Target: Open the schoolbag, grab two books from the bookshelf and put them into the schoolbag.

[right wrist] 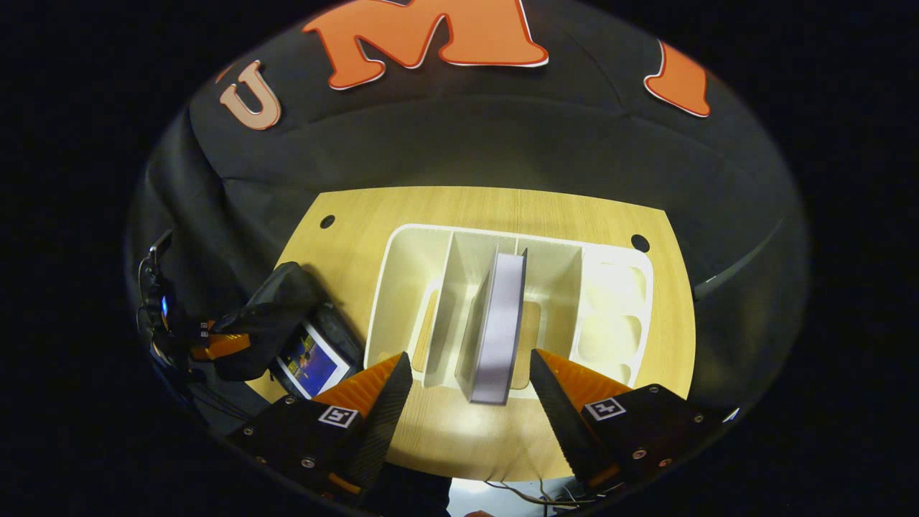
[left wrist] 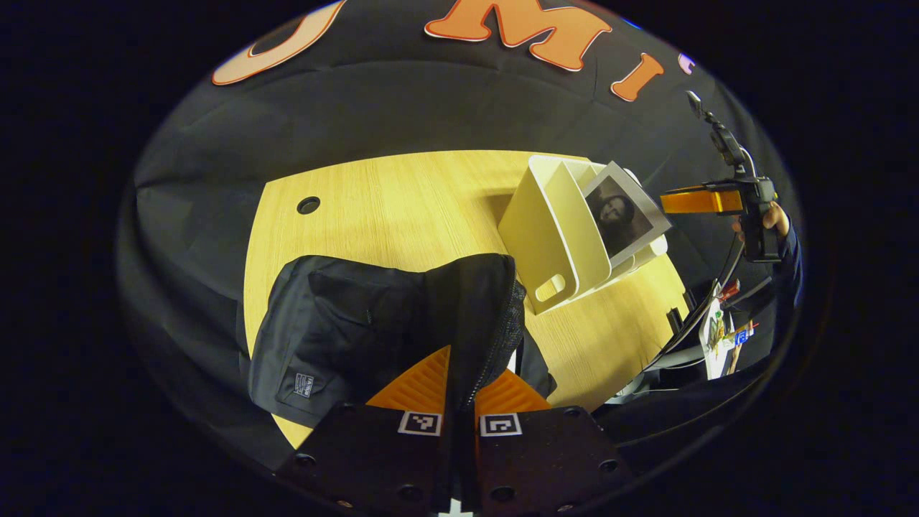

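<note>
The left hand-held gripper [left wrist: 459, 391] is clenched on the raised edge of the black schoolbag [left wrist: 344, 330], its 2 fingers pinching the zippered flap [left wrist: 488, 316] so that the fabric stands up between them. The schoolbag lies on the wooden table [left wrist: 402, 208], toward its left side in the left gripper view, with a small label patch [left wrist: 304, 385] on its front pocket. In the right gripper view the schoolbag [right wrist: 280, 309] is open and a book with a blue cover [right wrist: 310, 365] lies inside its mouth, just beside the white bookshelf [right wrist: 409, 287]. The bookshelf stands on the table [right wrist: 459, 431] with upright dividers, and 1 grey book [right wrist: 499, 323] stands upright in its middle compartment. The right hand-held gripper [right wrist: 467, 391] is released, its fingers spread wide on either side of that book's near edge without touching it. In the left gripper view the same book [left wrist: 624, 215] shows a portrait picture on its cover, leaning in the bookshelf [left wrist: 553, 244], and the right hand-held gripper [left wrist: 700, 201] hangs near it, held by a hand [left wrist: 775, 219] in a dark sleeve.
</note>
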{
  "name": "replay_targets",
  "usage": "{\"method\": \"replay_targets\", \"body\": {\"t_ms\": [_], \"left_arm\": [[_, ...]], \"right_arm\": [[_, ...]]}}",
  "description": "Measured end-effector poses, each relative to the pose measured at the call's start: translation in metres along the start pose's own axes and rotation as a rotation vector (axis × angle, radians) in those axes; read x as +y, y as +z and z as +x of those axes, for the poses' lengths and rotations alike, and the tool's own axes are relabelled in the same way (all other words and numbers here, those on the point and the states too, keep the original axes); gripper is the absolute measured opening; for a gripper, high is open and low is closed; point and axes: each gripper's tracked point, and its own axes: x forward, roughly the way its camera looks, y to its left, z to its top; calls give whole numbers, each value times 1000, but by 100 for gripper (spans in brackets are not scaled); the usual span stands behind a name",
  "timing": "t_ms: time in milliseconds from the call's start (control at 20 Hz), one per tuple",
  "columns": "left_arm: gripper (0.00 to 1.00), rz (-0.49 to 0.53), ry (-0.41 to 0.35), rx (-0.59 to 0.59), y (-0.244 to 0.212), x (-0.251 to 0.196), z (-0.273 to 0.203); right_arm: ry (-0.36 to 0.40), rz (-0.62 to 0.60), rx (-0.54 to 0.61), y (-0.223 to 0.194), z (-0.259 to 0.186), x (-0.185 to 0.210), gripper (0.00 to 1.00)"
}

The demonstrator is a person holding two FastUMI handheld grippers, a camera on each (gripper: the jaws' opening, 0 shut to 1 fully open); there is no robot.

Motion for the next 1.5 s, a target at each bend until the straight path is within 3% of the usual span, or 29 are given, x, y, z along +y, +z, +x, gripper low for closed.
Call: {"method": "replay_targets", "body": {"t_ms": [400, 600, 650, 700, 800, 850, 1100, 1500], "left_arm": [[6, -23, 33, 13, 1, 0, -2], [6, -19, 35, 8, 2, -1, -3], [6, -18, 30, 7, 1, -1, -3], [6, -23, 27, 5, 1, 0, -3], [6, -16, 14, 3, -1, 0, -3], [6, -9, 7, 4, -2, 0, -3], [6, 17, -22, 1, -1, 1, -2], [6, 80, -78, 0, 0, 4, -1]], "right_arm": [[-14, 43, 121, 8, 61, -8, 95], [-38, 39, 156, 6, 77, -6, 82], [-50, 44, 161, 6, 80, -6, 66], [-47, 54, 170, 6, 82, -2, 74], [-68, 83, 188, 2, 86, 0, 64], [-95, 75, 195, -1, 87, -4, 54], [-115, 113, 182, -4, 74, 4, 40], [-112, 229, 96, -26, 13, 6, 37]]}}
